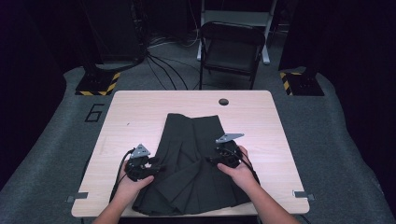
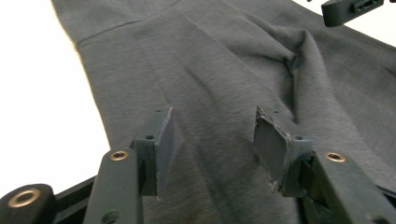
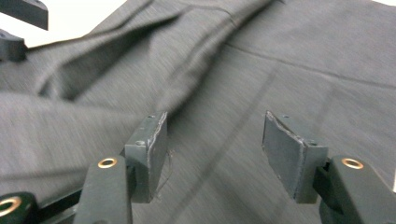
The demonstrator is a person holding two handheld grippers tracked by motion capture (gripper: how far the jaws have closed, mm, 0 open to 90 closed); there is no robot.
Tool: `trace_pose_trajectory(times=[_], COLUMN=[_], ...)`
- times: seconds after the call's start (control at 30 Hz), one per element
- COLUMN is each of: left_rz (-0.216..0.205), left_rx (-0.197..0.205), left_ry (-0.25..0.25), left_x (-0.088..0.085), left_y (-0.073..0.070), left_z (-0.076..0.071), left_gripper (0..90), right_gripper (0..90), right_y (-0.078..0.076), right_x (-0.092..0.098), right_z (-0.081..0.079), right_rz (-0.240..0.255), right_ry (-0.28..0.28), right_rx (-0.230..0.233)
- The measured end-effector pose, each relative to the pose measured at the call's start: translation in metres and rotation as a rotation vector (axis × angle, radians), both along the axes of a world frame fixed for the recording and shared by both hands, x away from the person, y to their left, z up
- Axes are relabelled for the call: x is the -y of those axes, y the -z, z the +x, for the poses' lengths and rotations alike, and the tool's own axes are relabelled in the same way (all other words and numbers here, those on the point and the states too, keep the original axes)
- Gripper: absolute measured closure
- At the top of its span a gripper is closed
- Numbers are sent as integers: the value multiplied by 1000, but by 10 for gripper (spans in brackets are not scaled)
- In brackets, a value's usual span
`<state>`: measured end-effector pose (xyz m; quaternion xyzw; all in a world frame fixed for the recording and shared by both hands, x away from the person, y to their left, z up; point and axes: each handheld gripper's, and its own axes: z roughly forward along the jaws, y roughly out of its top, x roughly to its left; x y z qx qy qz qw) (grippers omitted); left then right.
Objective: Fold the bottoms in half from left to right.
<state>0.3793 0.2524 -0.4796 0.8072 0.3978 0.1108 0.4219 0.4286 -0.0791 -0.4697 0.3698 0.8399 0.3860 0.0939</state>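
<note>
I judge the dark grey pleated fabric skirt (image 1: 194, 163), spread toward the pale wooden desk's (image 1: 130, 112) near edge, soft and limp, best pinched at folds, both left tool (image 2: 212, 140) and right tool (image 3: 212, 149) released.

black tongs (image 2: 212, 140), brass screws, grey plates

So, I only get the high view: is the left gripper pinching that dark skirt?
Observer: No. In the left gripper view, the left gripper has its fingers apart, with the skirt lying loose beneath.
Operator: And the other one?
Observer: The right gripper is open too, grasping nothing.
Operator: Is the cloth flat there?
Observer: No, a raised fold runs just ahead of it.
</note>
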Motion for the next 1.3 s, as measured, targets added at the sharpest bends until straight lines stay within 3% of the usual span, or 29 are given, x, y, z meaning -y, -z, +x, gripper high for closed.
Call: trace_pose_trajectory(times=[0.13, 0.47, 0.63, 0.73, 0.83, 0.97, 1.13, 1.3], left_rz=[-12, -13, -13, -3, -1, 0, 1, -9], left_rx=[-3, -8, -3, -11, -12, -10, -5, 4], left_ry=[-26, -65, -78, -71, -75, -77, -76, -87], left_x=[-6, -14, -15, -17, -17, -17, -17, -17], left_y=[1, 3, 5, 5, 5, 5, 5, 5], left_z=[1, 2, 3, 3, 3, 3, 3, 3], left_gripper=[471, 459, 458, 457, 456, 456, 457, 457], right_gripper=[382, 354, 364, 432, 568, 731, 784, 808], right_y=[0, 8, 19, 25, 26, 22, 9, -10], right_x=[-18, -47, -58, -61, -62, -61, -63, -61], right_z=[4, 8, 10, 11, 9, 7, 1, -1], right_rz=[-27, -38, -88, -117, -109, -107, -97, -57], right_ry=[-41, -62, -60, -68, -73, -88, -98, -113], right_rx=[10, 0, -47, -64, -72, -45, 9, 56])
